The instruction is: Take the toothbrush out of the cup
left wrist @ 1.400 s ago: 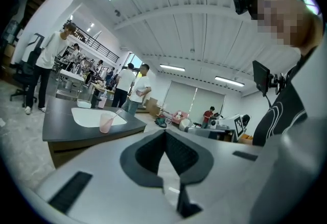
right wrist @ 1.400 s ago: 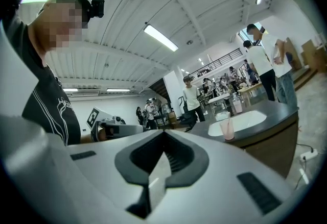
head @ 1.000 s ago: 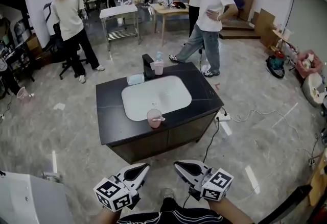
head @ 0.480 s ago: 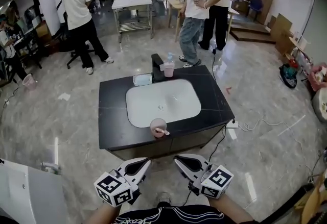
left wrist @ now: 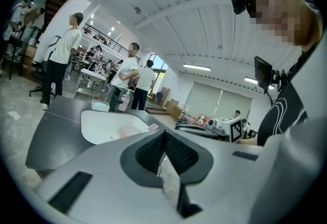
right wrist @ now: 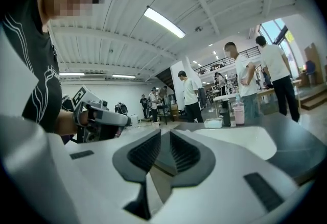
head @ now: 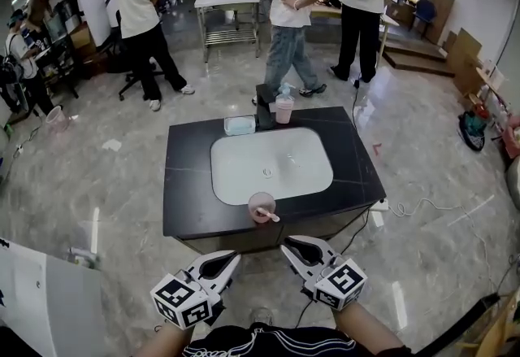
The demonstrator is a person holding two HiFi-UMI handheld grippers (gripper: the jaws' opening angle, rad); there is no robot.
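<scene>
A pink cup [head: 262, 206] stands on the front edge of the black counter [head: 184, 185], just before the white basin [head: 270, 164]. A toothbrush [head: 270, 216] leans out of the cup toward me. In the left gripper view the cup [left wrist: 130, 131] and the toothbrush's tip [left wrist: 153, 127] show beyond the jaws. Both grippers hover short of the counter, apart from the cup. My left gripper [head: 230, 258] [left wrist: 163, 132] is shut and holds nothing. On my right gripper [head: 294, 245] [right wrist: 164, 134] the jaws are opening, a narrow gap with nothing in it.
At the basin's far rim stand a dark faucet [head: 264, 95], a pink pump bottle [head: 283, 109] and a pale soap dish [head: 240, 125]. Several people stand beyond the counter. A cable [head: 422, 205] lies on the floor to the right, and a white box [head: 41, 306] sits at my left.
The counter and cup have drawn nearer in the head view as I walked forward. Both grippers stay low in front of me. The people behind have shifted.
</scene>
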